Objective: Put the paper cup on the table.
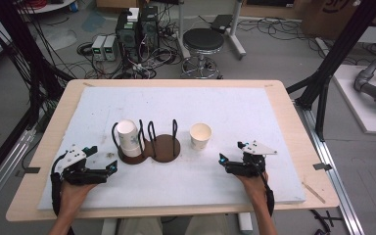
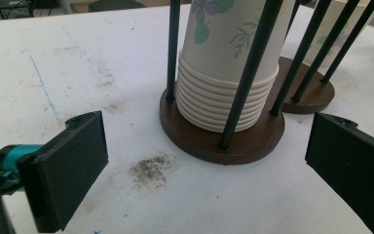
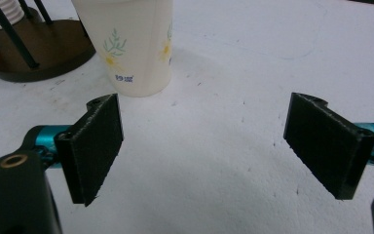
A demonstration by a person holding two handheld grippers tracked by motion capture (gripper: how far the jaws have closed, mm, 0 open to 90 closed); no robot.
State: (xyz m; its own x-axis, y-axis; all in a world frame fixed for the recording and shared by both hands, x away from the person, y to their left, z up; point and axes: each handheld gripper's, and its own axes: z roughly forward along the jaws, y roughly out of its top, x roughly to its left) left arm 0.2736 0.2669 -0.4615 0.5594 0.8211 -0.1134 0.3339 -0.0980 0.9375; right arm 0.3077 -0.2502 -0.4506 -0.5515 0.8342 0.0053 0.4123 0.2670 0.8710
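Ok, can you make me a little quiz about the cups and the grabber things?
1. True or false: the single paper cup stands upright on the table.
2. Where is the stack of cups? A) in the rack B) in the right gripper C) on the stool
3. Fill in: the left gripper has its jaws ____.

Key: 1 true; 2 A; 3 open.

Stacked cups [image 1: 129,138] in the rack [image 1: 147,147], single cup [image 1: 200,135] just right of it
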